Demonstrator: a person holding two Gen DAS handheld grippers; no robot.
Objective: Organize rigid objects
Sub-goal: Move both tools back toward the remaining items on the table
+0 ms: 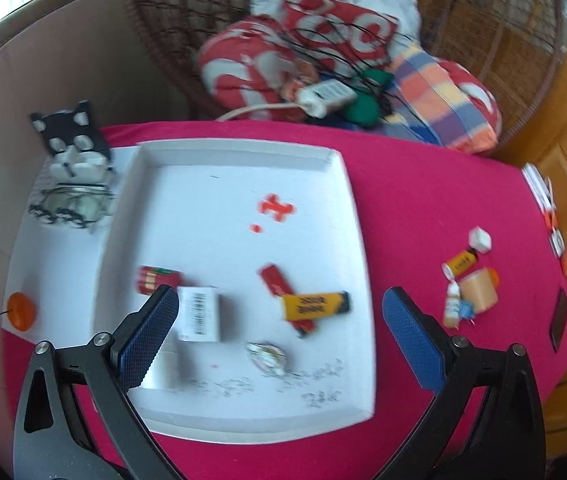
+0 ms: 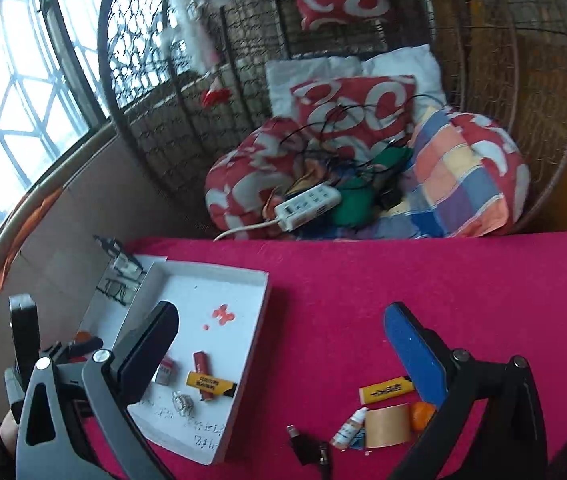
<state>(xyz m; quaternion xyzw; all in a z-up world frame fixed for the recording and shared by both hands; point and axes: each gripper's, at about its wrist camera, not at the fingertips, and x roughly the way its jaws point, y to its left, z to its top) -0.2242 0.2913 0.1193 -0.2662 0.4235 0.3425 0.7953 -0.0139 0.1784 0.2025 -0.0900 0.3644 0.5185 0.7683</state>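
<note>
A latticed window (image 2: 11, 100) admits daylight at left. A wicker hanging chair (image 2: 523, 80) holds patterned cushions (image 2: 355, 108) behind the surface (image 2: 403, 280), which is covered in magenta cloth.

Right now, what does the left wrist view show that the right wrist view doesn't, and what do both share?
Only the left wrist view shows the white barcoded box in the tray and the cat-shaped holder with glasses.

Only the right wrist view shows the window and the black adapter on the cloth.

Both show the white tray, the yellow lighter inside it, the tape roll outside it, and open, empty jaws.
</note>
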